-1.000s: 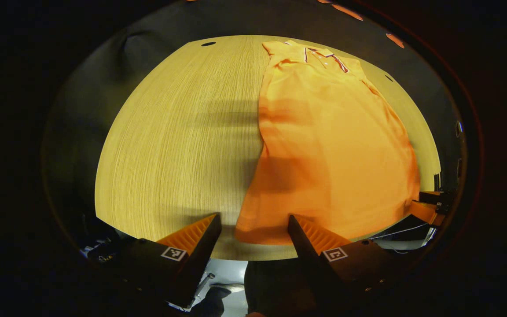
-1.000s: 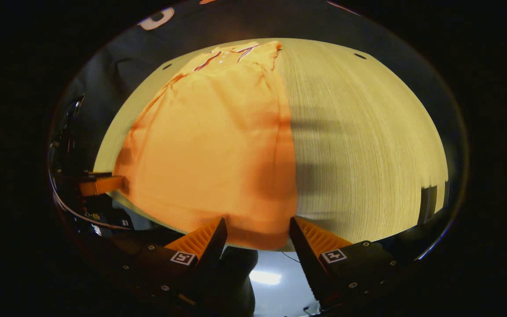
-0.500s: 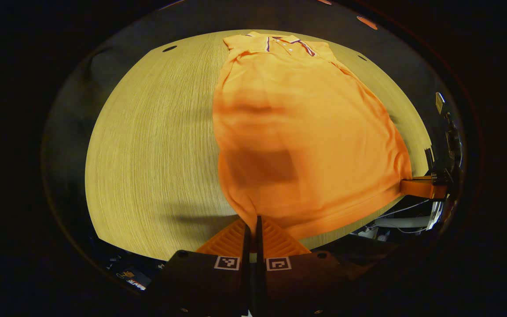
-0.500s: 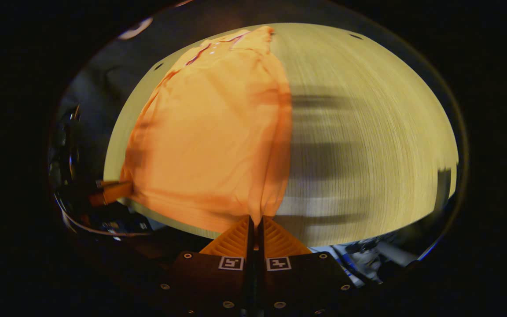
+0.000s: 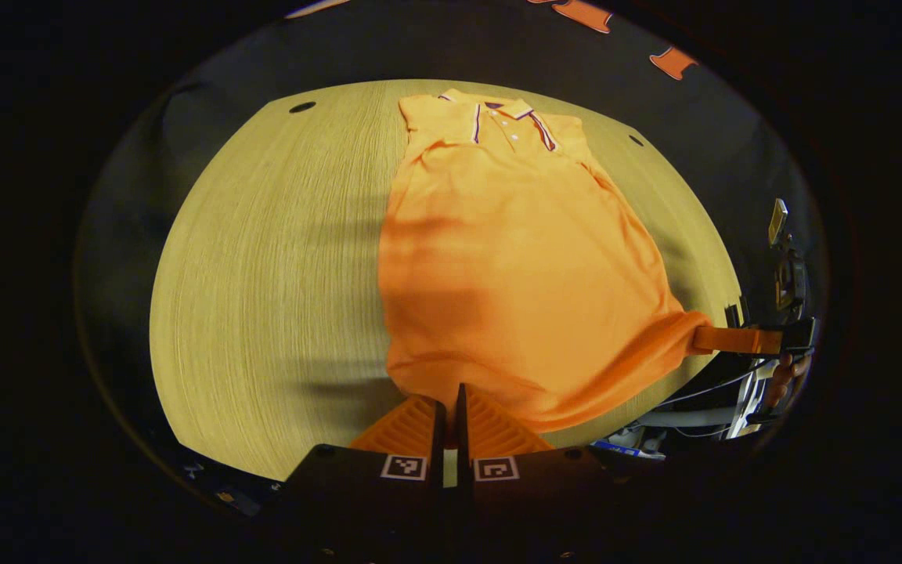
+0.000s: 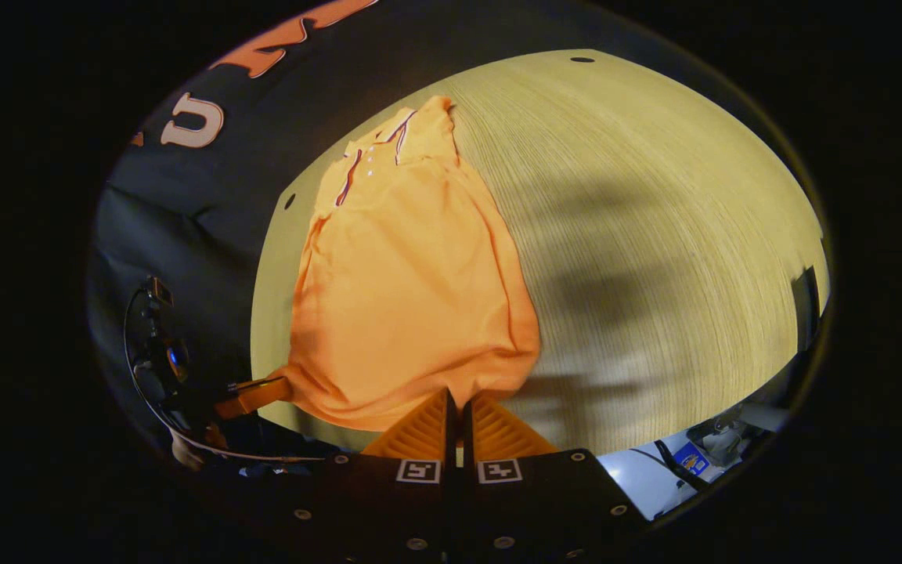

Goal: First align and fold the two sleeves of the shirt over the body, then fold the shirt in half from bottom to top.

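**Both hem corners pinched, ready for the fold**

On the left, our left gripper [image 5: 449, 407] has its fingers clamped on the near-left hem corner of the shirt [image 5: 498, 274], which lies long on the table [image 5: 263, 274], collar far away, sleeves apparently tucked over the body. Over on the right, our right gripper [image 6: 457, 411] is pinched on the other hem corner. To do this well, we should lift both corners level, keep the hem taut, and carry it straight toward the collar.

A pale wood-grain table [image 5: 263, 274] stands before dark cloth wall [image 6: 177, 211].
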